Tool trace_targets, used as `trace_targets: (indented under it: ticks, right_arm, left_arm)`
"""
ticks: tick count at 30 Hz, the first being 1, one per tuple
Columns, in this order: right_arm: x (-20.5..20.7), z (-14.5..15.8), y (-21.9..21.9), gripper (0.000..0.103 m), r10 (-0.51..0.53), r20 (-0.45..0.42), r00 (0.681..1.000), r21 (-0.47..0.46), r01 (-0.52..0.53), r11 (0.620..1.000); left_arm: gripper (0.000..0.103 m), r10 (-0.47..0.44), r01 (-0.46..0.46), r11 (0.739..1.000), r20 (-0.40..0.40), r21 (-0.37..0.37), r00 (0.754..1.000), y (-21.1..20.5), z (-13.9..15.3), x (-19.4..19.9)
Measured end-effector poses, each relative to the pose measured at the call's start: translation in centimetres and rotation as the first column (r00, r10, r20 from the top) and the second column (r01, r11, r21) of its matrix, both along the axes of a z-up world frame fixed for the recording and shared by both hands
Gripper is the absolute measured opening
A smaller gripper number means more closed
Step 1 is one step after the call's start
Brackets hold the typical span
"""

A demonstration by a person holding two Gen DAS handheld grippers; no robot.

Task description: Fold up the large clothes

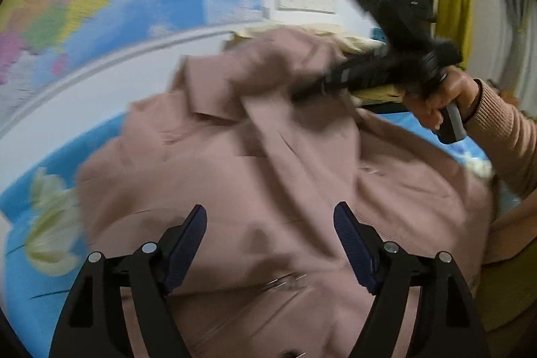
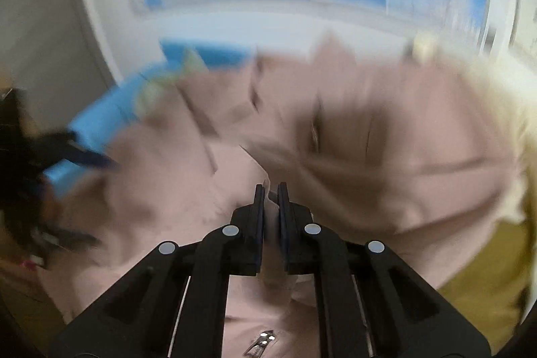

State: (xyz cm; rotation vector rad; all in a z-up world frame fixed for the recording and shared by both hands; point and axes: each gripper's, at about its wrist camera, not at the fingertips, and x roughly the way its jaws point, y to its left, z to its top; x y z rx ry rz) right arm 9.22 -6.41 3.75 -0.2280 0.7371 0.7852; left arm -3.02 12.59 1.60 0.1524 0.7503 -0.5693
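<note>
We see the left gripper (image 1: 268, 220) spread wide above the pink coat (image 1: 268, 163) – nothing between its pads. The right gripper (image 2: 270, 190) pinches a coat fold – the coat lies on the blue bed (image 1: 20, 207).

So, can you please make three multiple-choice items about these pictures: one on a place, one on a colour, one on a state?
1. Where does the pink garment lie?
A. on the blue flowered sheet
B. on a hanger
C. in a basket

2. What colour is the garment hanging at the wall?
A. red
B. mustard yellow
C. black

3. How do the right tongs stand?
A. wide open over the cloth
B. shut on a fold of the pink garment
C. out of view

Answers: 1 A, blue sheet shows around its edges; 2 B, it hangs yellow at the upper right of the left wrist view; 3 B, pink cloth sits pinched between the nearly closed pads.
</note>
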Motion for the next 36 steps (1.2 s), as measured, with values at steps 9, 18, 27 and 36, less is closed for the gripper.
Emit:
trace_targets:
  ticks: [9, 18, 27, 36]
  right_arm:
    - [-9.1, 1.7, -6.5, 0.018, 0.102, 0.060, 0.993, 0.022, -0.104, 0.994]
    - [-10.1, -4.6, -14.3, 0.078, -0.082, -0.365, 0.927, 0.197, 0.163, 0.967]
    - [-10.0, -6.2, -13.3, 0.075, -0.134, -0.451, 0.882, 0.176, 0.236, 0.956]
    - [-8.6, -5.8, -6.4, 0.071, -0.093, -0.211, 0.973, -0.084, 0.077, 0.994]
  left_arm:
    - [0.050, -0.222, 0.203, 0.966, -0.114, -0.160, 0.968, -6.2, -1.0, 1.6]
    - [0.050, -0.463, 0.448, 0.886, -0.184, -0.117, 0.867, -11.7, -2.9, -3.6]
    - [0.063, -0.276, 0.275, 0.961, -0.086, -0.013, 0.957, -7.0, -0.9, -4.9]
    - [0.072, 0.177, -0.191, 0.974, 0.109, 0.126, 0.978, 3.4, 1.3, -1.7]
